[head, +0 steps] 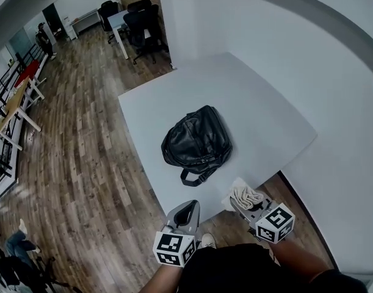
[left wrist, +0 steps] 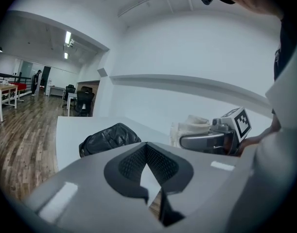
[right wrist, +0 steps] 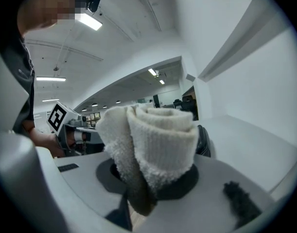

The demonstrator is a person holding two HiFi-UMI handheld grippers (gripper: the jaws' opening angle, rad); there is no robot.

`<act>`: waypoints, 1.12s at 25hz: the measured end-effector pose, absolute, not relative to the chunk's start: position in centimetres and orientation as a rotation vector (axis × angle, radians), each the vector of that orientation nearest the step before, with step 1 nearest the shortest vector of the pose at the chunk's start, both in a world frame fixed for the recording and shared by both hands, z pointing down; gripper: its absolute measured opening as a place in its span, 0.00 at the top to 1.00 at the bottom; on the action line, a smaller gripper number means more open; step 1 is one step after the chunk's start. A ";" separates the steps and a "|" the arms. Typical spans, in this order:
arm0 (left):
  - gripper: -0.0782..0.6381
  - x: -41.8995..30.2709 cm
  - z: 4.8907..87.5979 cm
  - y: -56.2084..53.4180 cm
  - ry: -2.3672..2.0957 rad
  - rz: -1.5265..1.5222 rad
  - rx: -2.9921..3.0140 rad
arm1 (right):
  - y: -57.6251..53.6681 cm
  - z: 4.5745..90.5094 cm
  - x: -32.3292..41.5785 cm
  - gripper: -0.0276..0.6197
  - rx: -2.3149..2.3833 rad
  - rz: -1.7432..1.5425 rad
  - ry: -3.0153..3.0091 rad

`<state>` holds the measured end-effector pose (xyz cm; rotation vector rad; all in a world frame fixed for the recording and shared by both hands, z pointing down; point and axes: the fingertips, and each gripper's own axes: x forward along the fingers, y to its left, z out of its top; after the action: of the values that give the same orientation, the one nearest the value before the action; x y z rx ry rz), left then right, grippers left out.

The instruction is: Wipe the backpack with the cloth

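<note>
A black leather backpack [head: 197, 142] lies flat in the middle of the white table [head: 265, 121], its handle loop toward me. Both grippers hover off the table's near edge, short of the bag. My right gripper [head: 238, 201] is shut on a folded white cloth [head: 247, 195]; in the right gripper view the cloth [right wrist: 158, 140] fills the jaws and hides most of the backpack [right wrist: 204, 142]. My left gripper [head: 187, 205] is shut with nothing in it. In the left gripper view the backpack [left wrist: 109, 137] lies ahead to the left, the cloth [left wrist: 192, 127] to the right.
A white wall [head: 296, 54] borders the table's far and right sides. Wooden floor [head: 82, 163] lies to the left. Black office chairs [head: 143, 20] and a desk stand far back, wooden tables [head: 15, 102] at the left. A person [head: 43, 38] stands in the distance.
</note>
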<state>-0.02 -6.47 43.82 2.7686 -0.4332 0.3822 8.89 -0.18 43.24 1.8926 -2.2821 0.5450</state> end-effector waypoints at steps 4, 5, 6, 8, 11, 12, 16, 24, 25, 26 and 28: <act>0.88 0.4 44.0 -7.7 -0.385 0.380 2.793 | -0.7 42.7 10.2 0.82 1.975 0.517 -2.224; 0.88 0.5 44.0 -7.9 -0.373 0.380 2.793 | -0.6 42.6 10.4 0.82 1.990 0.514 -2.207; 0.88 0.6 44.0 -8.0 -0.359 0.379 2.792 | -0.5 42.5 10.7 0.82 2.001 0.514 -2.190; 0.88 1.1 44.0 -7.9 -0.326 0.376 2.791 | -0.3 42.3 11.2 0.82 2.019 0.512 -2.158; 0.88 1.9 44.0 -7.5 -0.272 0.378 2.801 | 0.1 42.1 12.0 0.82 2.048 0.507 -2.120; 0.88 2.1 43.9 -7.5 -0.259 0.378 2.805 | 0.2 42.0 12.2 0.82 2.058 0.504 -2.111; 0.88 2.9 43.5 -7.5 -0.246 0.366 2.812 | 0.5 41.8 13.0 0.82 2.067 0.497 -2.092; 0.88 3.2 43.8 -9.0 -0.375 0.368 2.780 | -1.1 43.4 14.7 0.82 1.983 0.516 -2.133; 0.88 3.4 44.0 -9.2 -0.395 0.372 2.775 | -1.5 43.6 15.2 0.82 1.974 0.515 -2.143; 0.88 3.8 44.1 -9.4 -0.414 0.375 2.770 | -2.0 43.7 15.8 0.82 1.963 0.515 -2.154; 0.88 4.7 44.3 -9.9 -0.452 0.382 2.762 | -3.1 44.0 17.1 0.82 1.935 0.513 -2.178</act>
<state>4.69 -9.91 44.31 2.7624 -0.4520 0.3817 17.15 -3.10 43.96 1.9355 -2.1776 0.5131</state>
